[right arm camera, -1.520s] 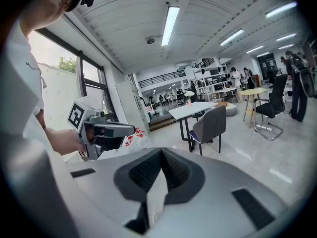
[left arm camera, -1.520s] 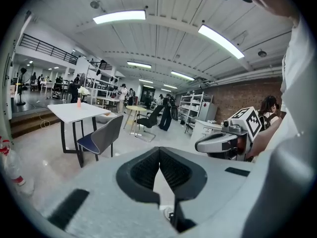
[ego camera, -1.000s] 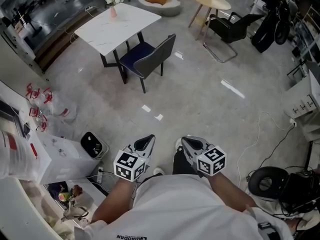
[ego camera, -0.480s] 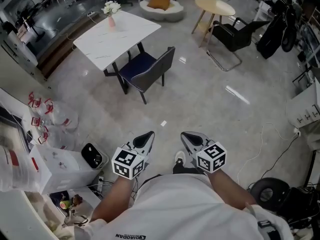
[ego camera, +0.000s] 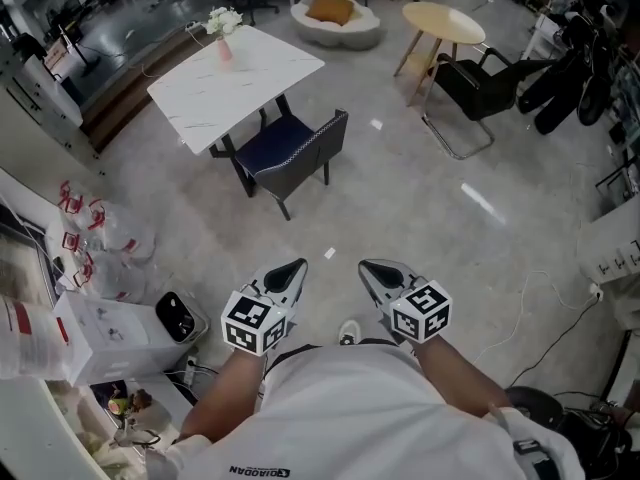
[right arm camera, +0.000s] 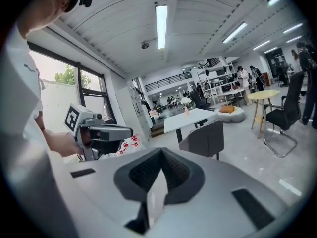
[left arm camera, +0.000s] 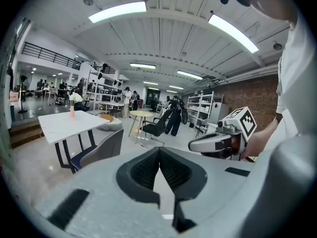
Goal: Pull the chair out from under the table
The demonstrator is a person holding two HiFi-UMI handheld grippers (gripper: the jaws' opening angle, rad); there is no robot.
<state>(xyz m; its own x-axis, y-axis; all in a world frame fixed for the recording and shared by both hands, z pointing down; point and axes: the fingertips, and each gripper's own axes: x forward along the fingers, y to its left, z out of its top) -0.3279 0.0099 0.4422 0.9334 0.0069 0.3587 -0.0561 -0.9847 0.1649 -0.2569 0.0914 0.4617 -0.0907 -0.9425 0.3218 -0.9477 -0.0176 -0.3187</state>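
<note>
A dark blue chair (ego camera: 290, 146) with a grey quilted back stands tucked under the near edge of a white marble-look table (ego camera: 232, 71) across the floor; the chair (left arm camera: 96, 150) and table (left arm camera: 64, 124) also show in the left gripper view, the same chair (right arm camera: 204, 139) and table (right arm camera: 190, 117) in the right gripper view. My left gripper (ego camera: 292, 270) and right gripper (ego camera: 372, 268) are held side by side in front of my chest, both shut and empty, well short of the chair. A pink vase of white flowers (ego camera: 224, 26) stands on the table.
A black cantilever chair (ego camera: 475, 83) and a round wooden table (ego camera: 444, 23) stand far right. A cushioned round seat (ego camera: 335, 18) lies behind the table. White boxes and plastic bags (ego camera: 95, 268) crowd the left, and cables (ego camera: 520, 308) trail on the floor at right.
The table and chair have drifted slightly lower and nearer in the head view. Both grippers keep their place before my chest and stay shut.
</note>
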